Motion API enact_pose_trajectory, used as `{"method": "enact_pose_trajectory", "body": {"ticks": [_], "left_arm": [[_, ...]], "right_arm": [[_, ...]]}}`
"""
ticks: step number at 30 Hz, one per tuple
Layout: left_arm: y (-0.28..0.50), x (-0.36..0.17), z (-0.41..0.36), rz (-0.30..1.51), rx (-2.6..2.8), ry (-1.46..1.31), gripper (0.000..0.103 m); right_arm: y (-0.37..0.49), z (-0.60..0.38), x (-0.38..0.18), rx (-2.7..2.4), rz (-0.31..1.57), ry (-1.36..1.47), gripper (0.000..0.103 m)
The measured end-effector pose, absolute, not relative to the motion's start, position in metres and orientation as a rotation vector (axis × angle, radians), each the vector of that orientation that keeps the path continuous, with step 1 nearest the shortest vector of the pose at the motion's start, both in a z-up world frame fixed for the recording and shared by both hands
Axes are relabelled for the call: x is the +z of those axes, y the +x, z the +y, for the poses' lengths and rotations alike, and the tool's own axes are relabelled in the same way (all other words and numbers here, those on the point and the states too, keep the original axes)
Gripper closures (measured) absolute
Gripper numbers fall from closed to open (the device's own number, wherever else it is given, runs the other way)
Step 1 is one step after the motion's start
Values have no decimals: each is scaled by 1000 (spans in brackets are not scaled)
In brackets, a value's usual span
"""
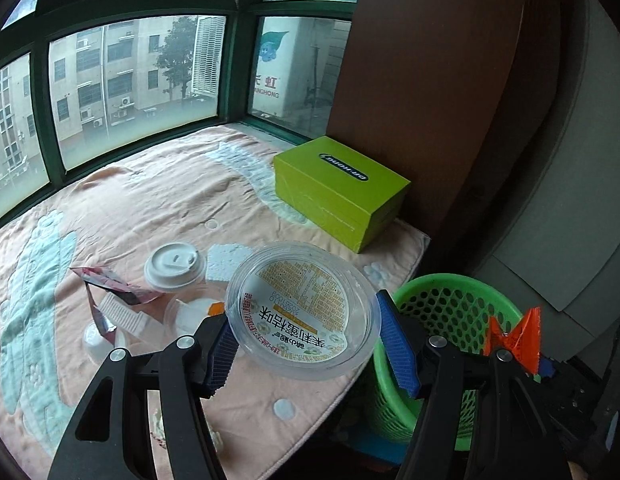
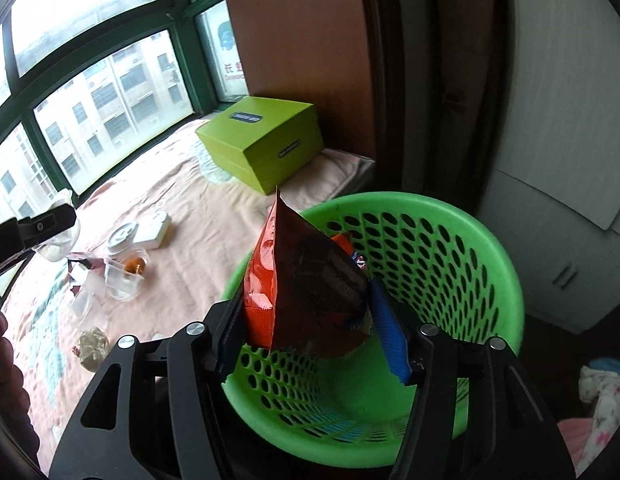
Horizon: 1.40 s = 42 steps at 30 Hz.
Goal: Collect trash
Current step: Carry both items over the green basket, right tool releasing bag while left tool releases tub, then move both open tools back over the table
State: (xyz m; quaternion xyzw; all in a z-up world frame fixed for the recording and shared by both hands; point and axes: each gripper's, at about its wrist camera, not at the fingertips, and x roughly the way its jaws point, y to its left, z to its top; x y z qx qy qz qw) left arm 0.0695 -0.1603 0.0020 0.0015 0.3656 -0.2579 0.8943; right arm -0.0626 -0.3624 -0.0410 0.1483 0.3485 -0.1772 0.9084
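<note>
The left gripper [image 1: 306, 344] clamps a clear round plastic tub [image 1: 302, 310] with a printed label. The right gripper [image 2: 310, 334] stands apart around a crumpled orange-and-brown snack bag [image 2: 310, 284], above the green perforated plastic basket [image 2: 450, 248]; whether its right pad touches the bag is unclear.

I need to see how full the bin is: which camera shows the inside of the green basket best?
The right wrist view: it looks down into the green basket, showing its perforated wall and floor behind the snack bag. The left wrist view shows only the basket's rim and outer side beyond the clear plastic container.
</note>
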Motion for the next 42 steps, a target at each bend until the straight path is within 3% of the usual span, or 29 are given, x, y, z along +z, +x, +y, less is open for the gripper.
{"method": "enact_pose_trajectory", "body": {"ticks": [3, 16, 32, 35, 42], "left_arm": [[67, 4, -175, 751, -563, 3, 41], [53, 5, -230, 747, -665, 30, 41], [32, -17, -289, 810, -790, 99, 40], [28, -21, -295, 816, -802, 107, 30], [25, -17, -287, 799, -803, 105, 26]], "right_arm": [[-67, -367, -41, -371, 713, 312, 34], [-89, -382, -32, -433, 668, 319, 25], [-123, -403, -24, -528, 613, 340, 24], [-127, -406, -24, -544, 610, 345, 24], [-126, -403, -24, -536, 608, 348, 24]]}}
